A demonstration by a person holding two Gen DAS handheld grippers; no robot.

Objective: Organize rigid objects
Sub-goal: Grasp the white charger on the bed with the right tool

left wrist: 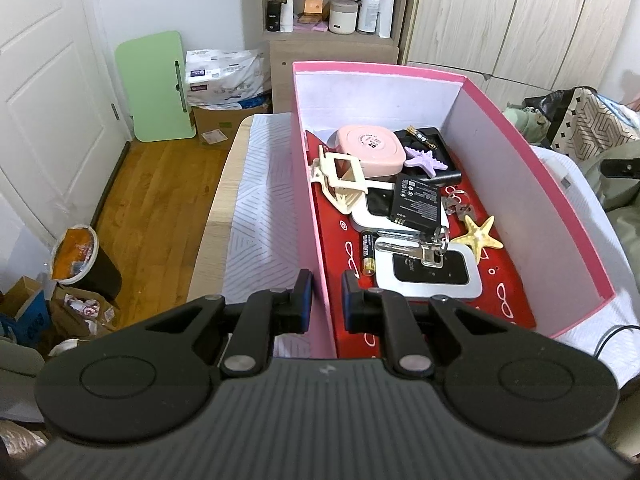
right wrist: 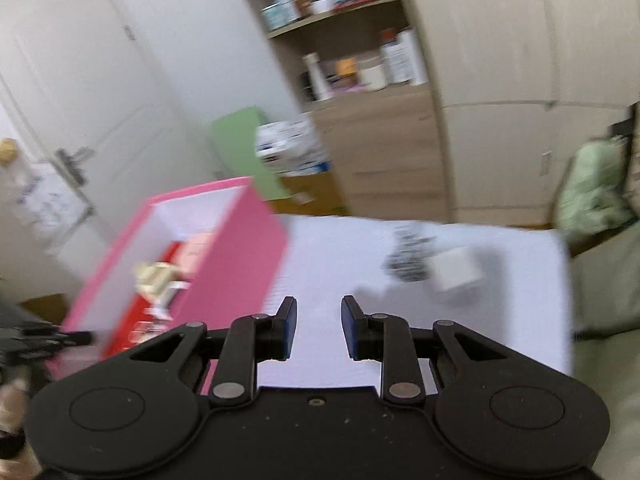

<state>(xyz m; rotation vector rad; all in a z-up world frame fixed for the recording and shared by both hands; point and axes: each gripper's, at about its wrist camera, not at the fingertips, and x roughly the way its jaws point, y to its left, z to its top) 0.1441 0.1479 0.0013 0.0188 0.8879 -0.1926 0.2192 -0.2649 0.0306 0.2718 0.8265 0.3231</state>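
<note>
- My left hand-held gripper pinches the near wall of the pink box, steadying it on the table.
- My right hand-held gripper is spread a little, with nothing between its pads.
- Step, I judge: fetching the next piece; the white cube and a blurred dark item lie ahead.
- Counted in the box: two starfish, yellow and purple; one AA battery; one flat battery; one pink case.
</note>
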